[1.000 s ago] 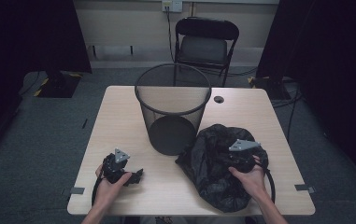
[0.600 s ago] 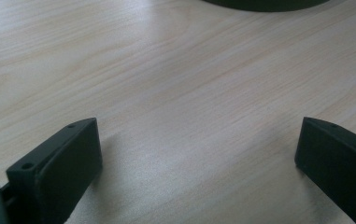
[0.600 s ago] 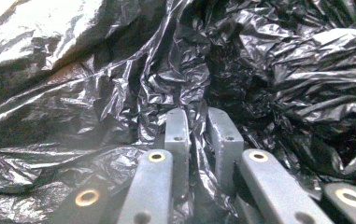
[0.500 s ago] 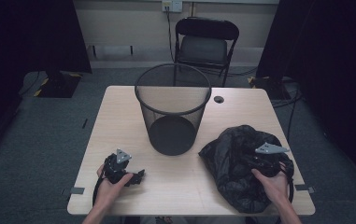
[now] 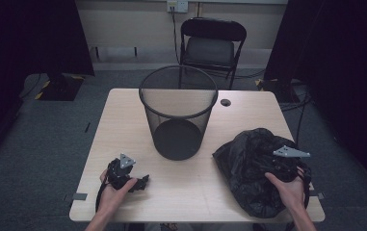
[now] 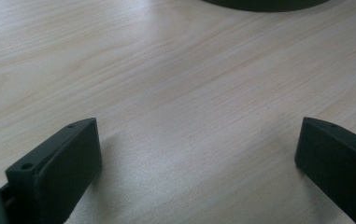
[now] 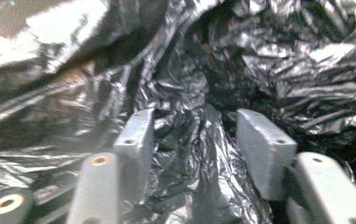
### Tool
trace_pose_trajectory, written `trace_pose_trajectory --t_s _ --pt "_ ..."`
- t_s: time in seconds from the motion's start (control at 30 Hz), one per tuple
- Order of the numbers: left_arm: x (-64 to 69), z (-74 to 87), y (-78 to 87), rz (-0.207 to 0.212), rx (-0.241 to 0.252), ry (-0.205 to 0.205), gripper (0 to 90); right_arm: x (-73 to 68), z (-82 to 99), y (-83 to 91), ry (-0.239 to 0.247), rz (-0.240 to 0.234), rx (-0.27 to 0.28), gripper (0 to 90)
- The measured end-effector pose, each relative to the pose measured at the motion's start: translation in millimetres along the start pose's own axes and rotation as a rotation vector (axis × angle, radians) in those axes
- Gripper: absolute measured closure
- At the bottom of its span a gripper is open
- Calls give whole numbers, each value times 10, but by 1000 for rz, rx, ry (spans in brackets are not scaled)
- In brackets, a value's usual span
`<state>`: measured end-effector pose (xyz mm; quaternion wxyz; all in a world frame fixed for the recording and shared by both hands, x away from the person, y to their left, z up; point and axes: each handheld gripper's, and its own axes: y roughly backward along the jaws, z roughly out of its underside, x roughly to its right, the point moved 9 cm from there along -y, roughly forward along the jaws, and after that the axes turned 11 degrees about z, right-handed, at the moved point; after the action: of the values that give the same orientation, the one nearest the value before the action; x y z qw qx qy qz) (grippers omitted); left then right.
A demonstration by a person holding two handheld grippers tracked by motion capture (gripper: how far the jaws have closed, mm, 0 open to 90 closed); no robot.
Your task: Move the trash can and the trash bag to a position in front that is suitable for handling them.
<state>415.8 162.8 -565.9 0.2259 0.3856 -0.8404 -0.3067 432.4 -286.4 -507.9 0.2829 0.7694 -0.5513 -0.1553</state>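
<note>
Pale bench (image 5: 123, 120); lower right, right gripper (image 5: 287, 166) jaws just opening, black bag (image 5: 248, 163) folds between; lower left, left gripper (image 5: 140, 182) wide, holding nothing.

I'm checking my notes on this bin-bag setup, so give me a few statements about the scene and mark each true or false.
1. The mesh wastebasket stands upright on the table. True.
2. The black plastic bag already lines the wastebasket. False: it lies crumpled on the table to the wastebasket's right.
3. The left gripper is open over bare wood. True.
4. The right gripper is clamped tight on the bag. False: its jaws have just been opening; bag folds lie between the fingers, which stand apart.
5. A folding chair stands beyond the table. True.
6. The left gripper holds a corner of the bag. False: nothing lies between its fingers.
</note>
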Motion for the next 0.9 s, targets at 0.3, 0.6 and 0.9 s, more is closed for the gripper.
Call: trace_pose_trajectory --t_s 0.3,0.6,0.9 --pt "6 -15 52 0 21 2 100 -23 -124 311 -31 -2 87 319" --pt "193 -148 201 85 85 4 169 -441 -275 607 2 -79 145 240" --pt "444 -427 431 132 207 -13 167 -1067 -623 820 19 -212 189 178"
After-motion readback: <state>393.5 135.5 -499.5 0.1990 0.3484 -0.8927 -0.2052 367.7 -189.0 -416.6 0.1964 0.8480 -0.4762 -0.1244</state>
